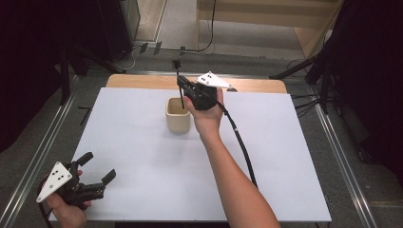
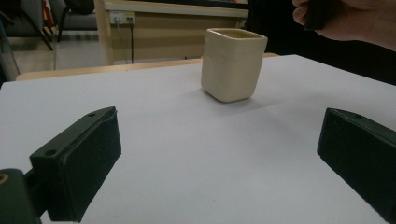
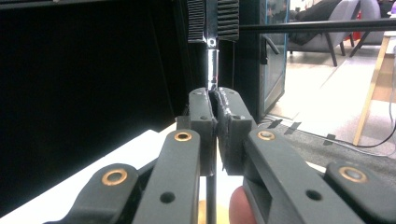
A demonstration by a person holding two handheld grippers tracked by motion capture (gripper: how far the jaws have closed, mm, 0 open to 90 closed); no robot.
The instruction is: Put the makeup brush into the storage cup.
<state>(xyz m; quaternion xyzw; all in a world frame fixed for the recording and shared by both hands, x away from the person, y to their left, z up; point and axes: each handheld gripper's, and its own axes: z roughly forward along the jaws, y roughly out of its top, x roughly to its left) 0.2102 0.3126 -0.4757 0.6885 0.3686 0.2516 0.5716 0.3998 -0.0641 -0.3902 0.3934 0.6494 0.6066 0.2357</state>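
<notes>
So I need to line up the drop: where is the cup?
In the high view the cup stands mid-table toward the far edge, directly below the right tongs.

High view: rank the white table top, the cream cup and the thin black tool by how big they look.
1. Table top, far the largest.
2. Cup.
3. Tool, a thin rod held in the right gripper over the cup; longer than the cup is tall, but far slimmer.

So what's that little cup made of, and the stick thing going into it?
The cup looks like glazed ceramic: cream, smooth, softly shiny, with thick rounded walls. It could be plastic. The stick, pinched in the right hand-held gripper, seems to be metal, since its shaft gleams silver. Its ribbed black top looks like plastic or rubber.
</notes>
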